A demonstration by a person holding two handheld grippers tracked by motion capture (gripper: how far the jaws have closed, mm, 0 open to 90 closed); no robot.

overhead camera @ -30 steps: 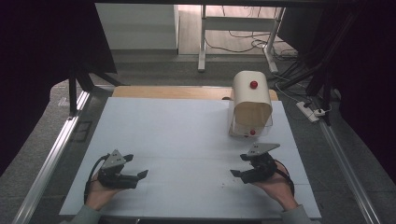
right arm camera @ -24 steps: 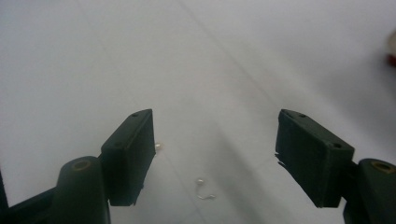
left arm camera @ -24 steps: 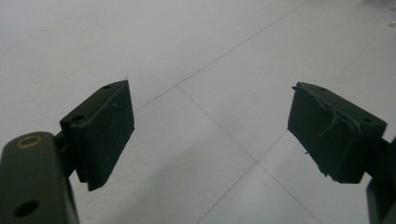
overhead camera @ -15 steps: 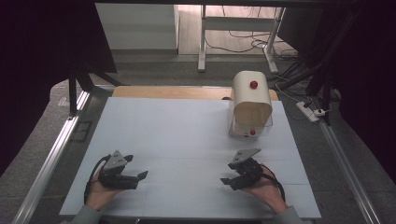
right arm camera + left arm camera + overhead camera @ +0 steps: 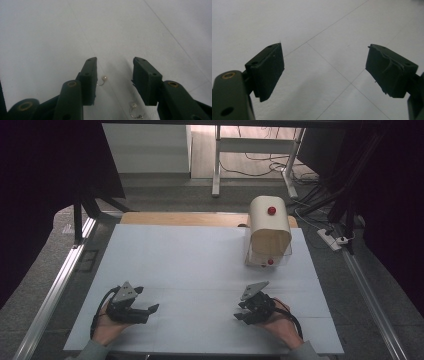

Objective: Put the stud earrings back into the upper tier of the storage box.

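In the high view the right gripper (image 5: 241, 310) sits low over the white desk (image 5: 200, 265), nearer the middle than a second ago, well short of the cream box (image 5: 270, 227); the left gripper (image 5: 149, 302) has not shifted. In the left gripper view its jaws stand wide and empty. In the right gripper view the jaws, partly open, have just been closing around a pearl earring (image 5: 102, 80), not touching it; a second earring (image 5: 134, 111) lies nearer.
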